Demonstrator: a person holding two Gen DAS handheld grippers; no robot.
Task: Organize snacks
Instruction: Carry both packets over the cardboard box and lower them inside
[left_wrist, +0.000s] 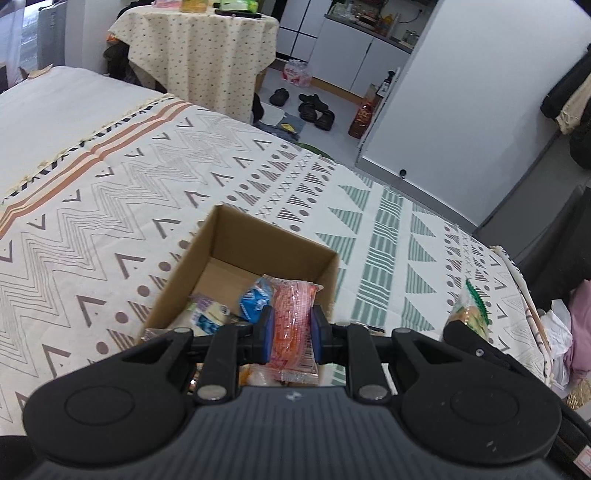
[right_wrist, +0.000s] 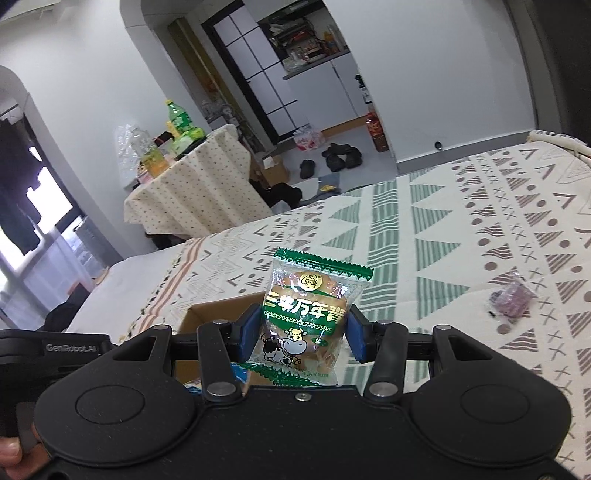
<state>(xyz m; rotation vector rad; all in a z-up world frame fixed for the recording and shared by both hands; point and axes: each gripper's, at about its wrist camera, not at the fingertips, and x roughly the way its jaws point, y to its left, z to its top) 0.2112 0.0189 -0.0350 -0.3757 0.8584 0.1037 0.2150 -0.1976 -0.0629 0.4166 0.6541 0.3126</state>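
My left gripper (left_wrist: 291, 334) is shut on a pink-orange snack packet (left_wrist: 293, 317), held above the near edge of an open cardboard box (left_wrist: 258, 240) on the patterned bedspread. Inside the box lie a blue packet (left_wrist: 255, 299) and a pale packet (left_wrist: 208, 314). My right gripper (right_wrist: 302, 334) is shut on a green-and-clear biscuit packet (right_wrist: 314, 306) with a cow print, held upright over the box (right_wrist: 218, 314) corner. That same biscuit packet (left_wrist: 469, 314) shows at the right in the left wrist view. A small purple snack (right_wrist: 511, 295) lies on the bedspread to the right.
The bed with its patterned cover (left_wrist: 110, 221) fills the foreground. Beyond it stands a table with a dotted cloth (left_wrist: 199, 48) carrying bottles (right_wrist: 177, 118). Shoes (left_wrist: 314, 109) and a red-labelled jug (left_wrist: 364, 118) sit on the floor near the cabinets.
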